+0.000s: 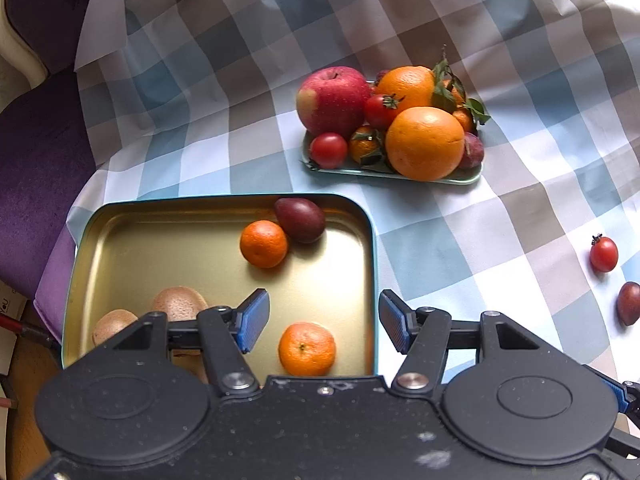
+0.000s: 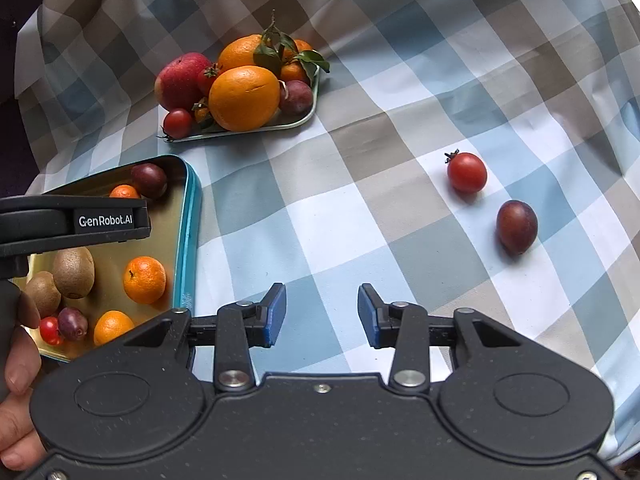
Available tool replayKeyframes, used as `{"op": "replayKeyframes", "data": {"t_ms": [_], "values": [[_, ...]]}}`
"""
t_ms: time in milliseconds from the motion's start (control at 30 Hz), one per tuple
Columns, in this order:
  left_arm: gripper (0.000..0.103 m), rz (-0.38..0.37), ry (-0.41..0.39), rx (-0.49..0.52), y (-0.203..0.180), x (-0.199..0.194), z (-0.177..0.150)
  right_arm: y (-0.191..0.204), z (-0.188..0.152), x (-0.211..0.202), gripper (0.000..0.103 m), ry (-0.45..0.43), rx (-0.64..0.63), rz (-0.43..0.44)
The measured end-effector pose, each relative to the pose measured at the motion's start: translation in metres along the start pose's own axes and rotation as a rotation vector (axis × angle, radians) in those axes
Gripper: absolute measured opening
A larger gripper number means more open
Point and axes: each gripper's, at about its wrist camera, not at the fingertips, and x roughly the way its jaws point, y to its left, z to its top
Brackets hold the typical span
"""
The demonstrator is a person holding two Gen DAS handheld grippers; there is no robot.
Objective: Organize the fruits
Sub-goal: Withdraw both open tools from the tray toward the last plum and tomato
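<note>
Left gripper (image 1: 322,322) wide open and empty above the gold tin (image 1: 120,248) holding mandarins (image 1: 307,349), right gripper (image 2: 322,316) wide open and empty over the checked cloth (image 2: 400,100), loose tomato (image 2: 467,172) and plum (image 2: 517,227) near the cloth's right edge, heaped fruit tray (image 2: 306,114) near its far edge.

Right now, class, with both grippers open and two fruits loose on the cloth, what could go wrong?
1. The tomato and plum are round; a nudge from the right gripper could roll them away.
2. The plate is heaped; adding fruit may topple the pile.
</note>
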Motion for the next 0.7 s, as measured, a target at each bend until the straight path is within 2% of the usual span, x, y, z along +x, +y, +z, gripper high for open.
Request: {"op": "replayKeyframes", "data": {"t_ms": [533,700], "values": [[0.063,-0.108,0.01,0.154,-0.125,-0.009,-0.003,-0.112,-0.023,0.004,0.049,0.057,0.175,-0.127],[0.066,-0.105,0.018,0.187,-0.149,-0.011,-0.005,-0.141,-0.026,0.0,0.049,0.057,0.232,-0.15]]}}
